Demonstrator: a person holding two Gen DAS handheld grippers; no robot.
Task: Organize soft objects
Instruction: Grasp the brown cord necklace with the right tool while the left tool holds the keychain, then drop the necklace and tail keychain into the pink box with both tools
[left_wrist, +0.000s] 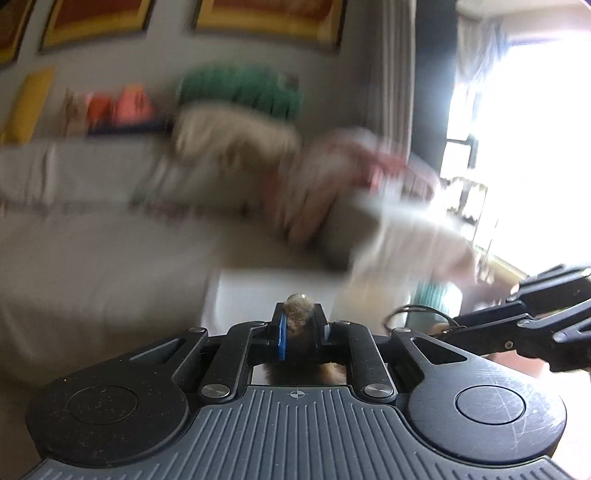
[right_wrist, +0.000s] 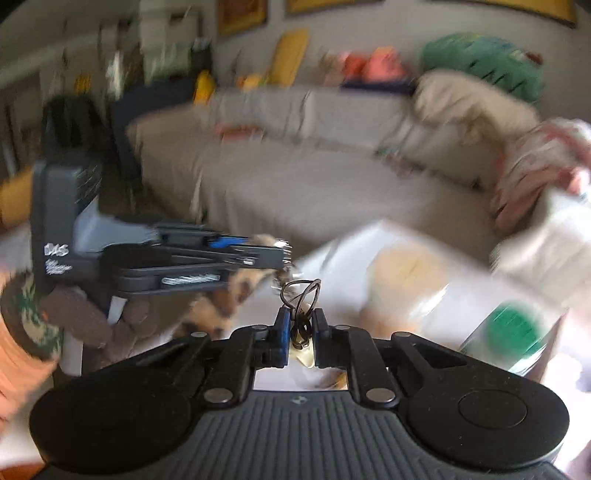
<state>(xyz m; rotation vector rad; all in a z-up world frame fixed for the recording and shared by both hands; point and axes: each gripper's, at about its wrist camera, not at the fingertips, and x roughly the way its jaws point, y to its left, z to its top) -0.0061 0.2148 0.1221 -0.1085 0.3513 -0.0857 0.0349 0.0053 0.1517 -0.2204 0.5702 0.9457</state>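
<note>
Both views are motion-blurred. My left gripper (left_wrist: 300, 325) is shut on a small brown furry plush toy (left_wrist: 299, 317); the toy (right_wrist: 225, 295), tan with dark spots, hangs below the left gripper (right_wrist: 284, 254) in the right wrist view. My right gripper (right_wrist: 300, 328) is shut on a black cord loop (right_wrist: 300, 291) with a small tag under it. The right gripper (left_wrist: 439, 330) enters the left wrist view from the right, its cord loop (left_wrist: 413, 312) beside my left fingers. Both grippers are held above a white table (right_wrist: 369, 251).
A grey sofa (right_wrist: 295, 177) lies ahead with a beige cushion (right_wrist: 469, 103), a green plush (right_wrist: 487, 59) and a red-patterned pillow (right_wrist: 535, 162). A clear container with a green lid (right_wrist: 517, 328) stands on the table at right. Bright window (left_wrist: 535, 129) at right.
</note>
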